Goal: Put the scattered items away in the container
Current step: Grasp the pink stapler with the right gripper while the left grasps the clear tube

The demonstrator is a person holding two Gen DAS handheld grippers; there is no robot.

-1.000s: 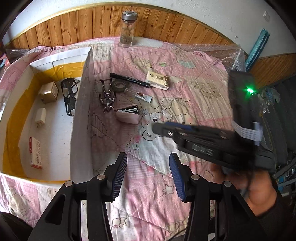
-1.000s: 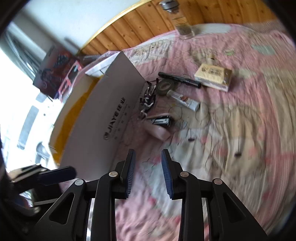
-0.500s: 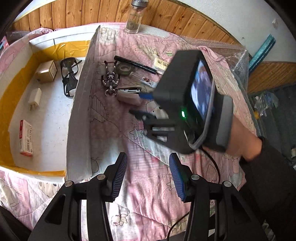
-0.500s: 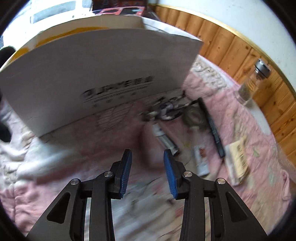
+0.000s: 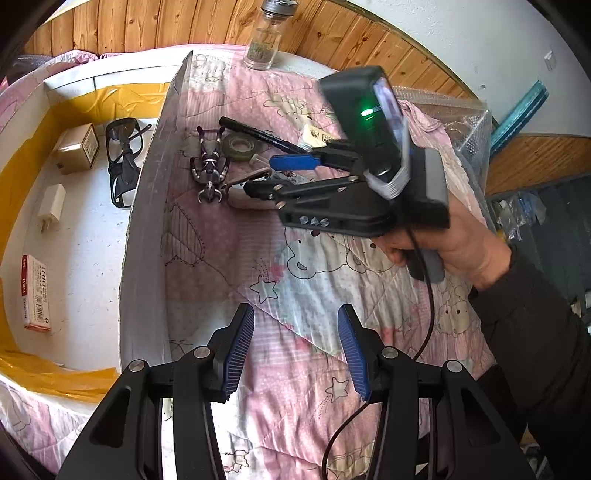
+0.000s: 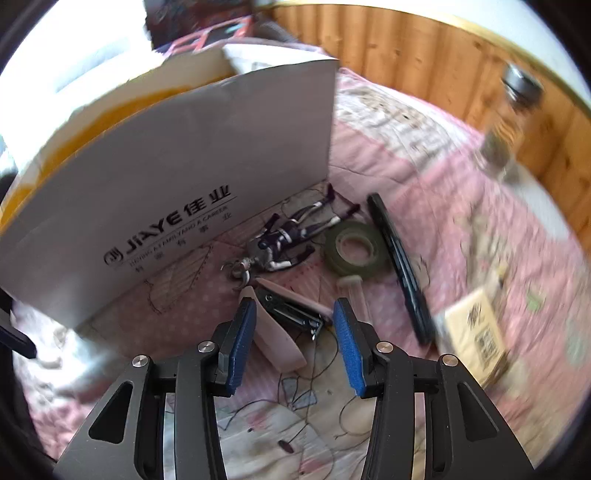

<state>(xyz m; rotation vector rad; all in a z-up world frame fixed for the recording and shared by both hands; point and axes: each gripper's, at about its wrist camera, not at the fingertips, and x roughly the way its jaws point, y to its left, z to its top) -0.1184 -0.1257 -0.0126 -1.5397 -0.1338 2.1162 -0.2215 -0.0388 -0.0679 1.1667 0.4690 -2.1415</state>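
Pink cartoon-print quilt (image 5: pixel 295 258) — wood-panelled wall (image 5: pixel 155 26) behind, white above.

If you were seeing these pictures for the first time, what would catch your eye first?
The right hand-held gripper, open, hovering just above the pink stapler on the pink quilt. Left of it stands the tall white box flap, with the toy figure and tape roll at its foot.

Taking the white cardboard box (image 5: pixel 147 206) with yellow-taped flaps as landmark: inside it lie black sunglasses (image 5: pixel 123 158), a small tan carton (image 5: pixel 77 147), a white plug adapter (image 5: pixel 51 205) and a red-and-white flat packet (image 5: pixel 35 291). Just outside its right wall, on the pink cartoon-print quilt (image 5: pixel 295 280), lie a purple-and-silver action figure (image 6: pixel 284 238), then a dark green tape roll (image 6: pixel 354 249), a black marker pen (image 6: pixel 400 266) and a pale pink stapler (image 6: pixel 284 321). Beyond the box's far corner stands a glass jar (image 5: pixel 267 35) with a metal lid.
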